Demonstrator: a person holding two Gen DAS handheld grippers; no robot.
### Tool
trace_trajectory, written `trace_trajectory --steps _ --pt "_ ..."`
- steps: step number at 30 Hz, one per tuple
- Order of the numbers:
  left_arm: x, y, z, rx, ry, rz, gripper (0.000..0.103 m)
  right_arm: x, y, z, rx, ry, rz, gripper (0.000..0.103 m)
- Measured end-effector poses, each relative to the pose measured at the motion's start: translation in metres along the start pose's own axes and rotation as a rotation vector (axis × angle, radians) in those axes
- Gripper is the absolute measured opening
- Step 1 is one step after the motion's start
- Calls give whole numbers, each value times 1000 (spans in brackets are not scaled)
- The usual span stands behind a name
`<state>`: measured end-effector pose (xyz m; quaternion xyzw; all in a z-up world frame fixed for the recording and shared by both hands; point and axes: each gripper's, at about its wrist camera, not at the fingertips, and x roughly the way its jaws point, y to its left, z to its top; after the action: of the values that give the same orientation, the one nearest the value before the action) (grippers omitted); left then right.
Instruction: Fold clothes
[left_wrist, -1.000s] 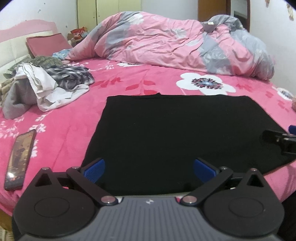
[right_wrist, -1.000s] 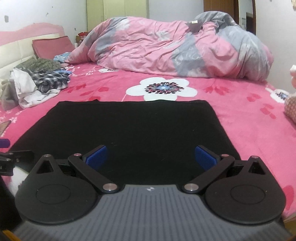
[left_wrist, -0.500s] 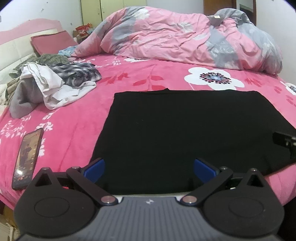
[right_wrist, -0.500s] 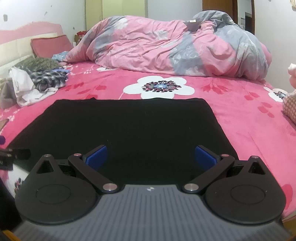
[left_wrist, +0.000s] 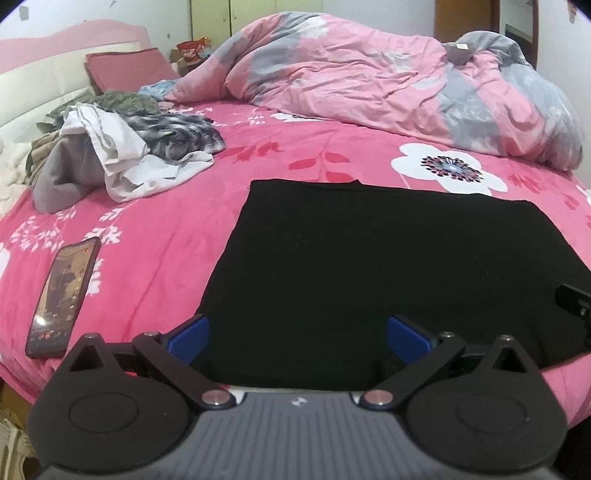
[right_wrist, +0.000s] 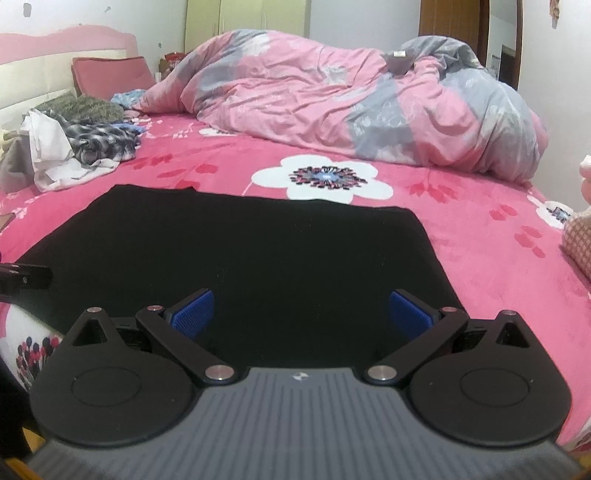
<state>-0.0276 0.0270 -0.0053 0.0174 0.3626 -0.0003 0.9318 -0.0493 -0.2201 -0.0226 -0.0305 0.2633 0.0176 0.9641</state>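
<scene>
Black garment (left_wrist: 369, 273) — flat, smooth, squared on the pink bedspread (left_wrist: 147, 236) — both grippers (left_wrist: 298, 338) (right_wrist: 300, 312) wide apart, empty.

Black garment (left_wrist: 388, 266) — flat (on bed)

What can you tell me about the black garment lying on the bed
The black garment is plain, matte fabric, spread flat and smooth in a roughly rectangular shape on the pink floral bedspread. A small notch breaks its far edge. Its near edge reaches the bed's front. Both grippers face it with jaws open, holding nothing.
</scene>
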Motion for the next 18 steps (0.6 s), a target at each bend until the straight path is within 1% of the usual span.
trace_trajectory --steps 5,8,13,18 --pt "1 1 0 8 11 11 103 -4 -2 0 14 -42 -1 102" --pt "1 -2 0 24 0 39 103 -4 -3 2 29 -37 21 102" --pt "-1 -5 0 43 -12 45 103 -3 -2 5 16 -21 35 102" --pt "-3 -8 1 45 -29 52 103 -3 -9 6 65 -5 76 102"
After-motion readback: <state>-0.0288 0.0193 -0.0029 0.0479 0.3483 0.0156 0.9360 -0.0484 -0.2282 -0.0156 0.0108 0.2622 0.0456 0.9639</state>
